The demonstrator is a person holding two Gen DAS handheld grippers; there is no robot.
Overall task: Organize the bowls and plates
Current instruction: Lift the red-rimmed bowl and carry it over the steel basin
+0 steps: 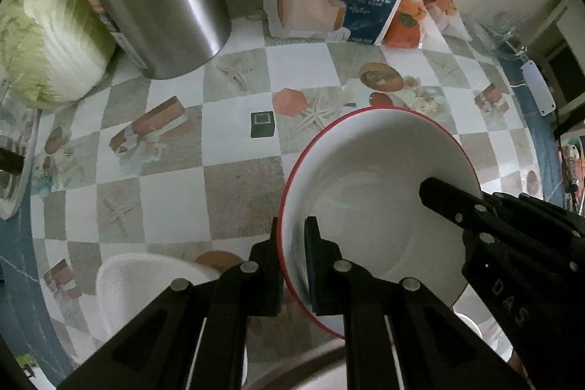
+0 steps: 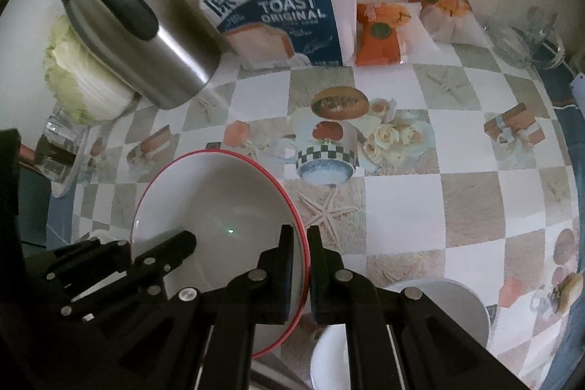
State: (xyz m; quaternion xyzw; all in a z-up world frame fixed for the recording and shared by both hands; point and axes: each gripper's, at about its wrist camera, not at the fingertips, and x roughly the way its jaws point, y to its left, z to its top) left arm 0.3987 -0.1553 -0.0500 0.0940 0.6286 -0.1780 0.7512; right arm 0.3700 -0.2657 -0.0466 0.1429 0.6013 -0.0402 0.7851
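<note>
Pointed steeply downward, side by side: left gripper [image 1: 294, 236] clamped narrow, right gripper [image 2: 299, 243] clamped likewise, each one's black fingers reaching into the other's view.

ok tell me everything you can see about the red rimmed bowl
The bowl is round, white and glossy inside with a thin red rim, and looks ceramic or melamine. It is empty. The left gripper and the right gripper each pinch opposite sides of its rim, one finger inside and one outside. It sits tilted over the checkered tablecloth, above other white dishes.
</note>
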